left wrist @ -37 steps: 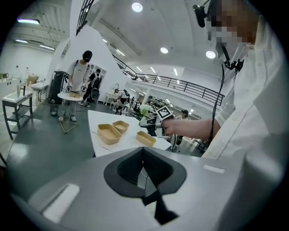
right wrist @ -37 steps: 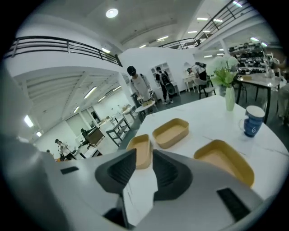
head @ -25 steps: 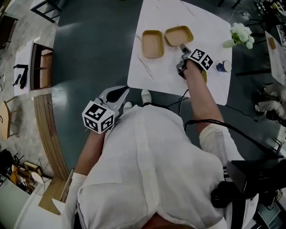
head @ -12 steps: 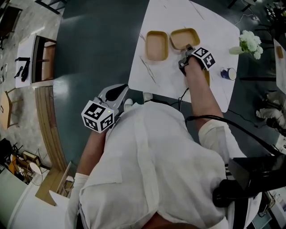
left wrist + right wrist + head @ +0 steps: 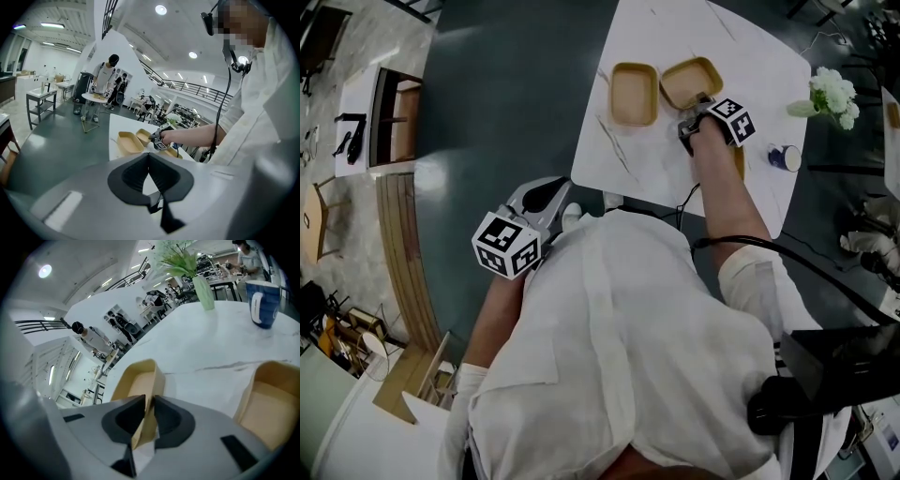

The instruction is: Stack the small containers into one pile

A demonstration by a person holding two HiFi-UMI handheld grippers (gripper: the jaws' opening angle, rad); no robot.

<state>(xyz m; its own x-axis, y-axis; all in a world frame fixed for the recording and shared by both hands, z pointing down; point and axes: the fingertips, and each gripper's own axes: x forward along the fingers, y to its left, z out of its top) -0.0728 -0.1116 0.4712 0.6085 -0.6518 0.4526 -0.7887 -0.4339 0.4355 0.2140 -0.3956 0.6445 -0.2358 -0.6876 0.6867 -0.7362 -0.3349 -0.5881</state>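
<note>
Two tan open containers lie side by side at the far edge of the white table [image 5: 656, 164]: a left one [image 5: 635, 94] and a right one [image 5: 692, 81]. My right gripper [image 5: 693, 106] is at the right one's near rim. In the right gripper view its jaws [image 5: 146, 406] are shut on that container's thin wall [image 5: 140, 385]. A third tan container [image 5: 272, 404] lies to its right, and only a sliver of it [image 5: 738, 161] shows beside my forearm. My left gripper [image 5: 555, 195] hangs over the floor near my body, its jaws [image 5: 149, 161] shut on nothing.
A blue mug [image 5: 785, 157] and a vase of white flowers [image 5: 830, 92] stand on the table's right side. Dark floor [image 5: 497, 112] surrounds the table. A wooden bench [image 5: 403, 262] and a small side table [image 5: 389, 117] sit at the left. Several people stand in the background [image 5: 105, 79].
The head view has shifted slightly. My right gripper stays at the right container's near rim, and my left gripper has not moved.
</note>
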